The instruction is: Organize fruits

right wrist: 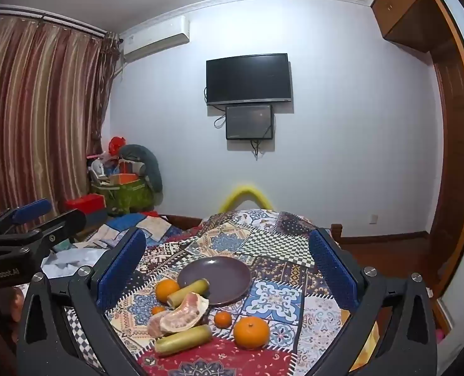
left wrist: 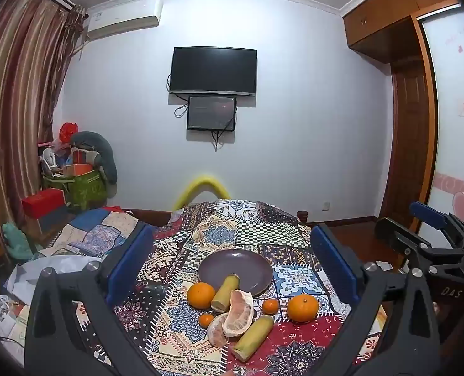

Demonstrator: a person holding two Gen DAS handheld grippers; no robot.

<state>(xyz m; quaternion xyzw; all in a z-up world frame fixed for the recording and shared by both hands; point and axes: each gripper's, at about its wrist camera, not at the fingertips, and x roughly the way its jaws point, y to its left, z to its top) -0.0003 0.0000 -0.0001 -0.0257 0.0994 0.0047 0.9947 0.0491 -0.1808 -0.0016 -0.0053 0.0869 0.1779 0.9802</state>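
A purple plate (left wrist: 250,261) (right wrist: 229,269) lies on the patterned cloth. In front of it lie two big oranges (left wrist: 201,295) (left wrist: 303,307) (right wrist: 251,332), two small oranges (left wrist: 270,306) (left wrist: 205,320), two peeled pomelo pieces (left wrist: 239,313) (right wrist: 181,315) and two green-yellow cane sticks (left wrist: 253,336) (left wrist: 225,293) (right wrist: 183,338); one stick leans on the plate rim. My left gripper (left wrist: 232,263) is open and empty, raised above the fruit. My right gripper (right wrist: 229,263) is open and empty, also raised above it. Each gripper shows at the edge of the other's view.
The table (left wrist: 225,225) is covered by a patchwork cloth and drops off on all sides. A bed with papers (left wrist: 75,241) lies to the left. A yellow chair back (left wrist: 202,186) stands behind the table. A wardrobe (left wrist: 413,144) stands at the right.
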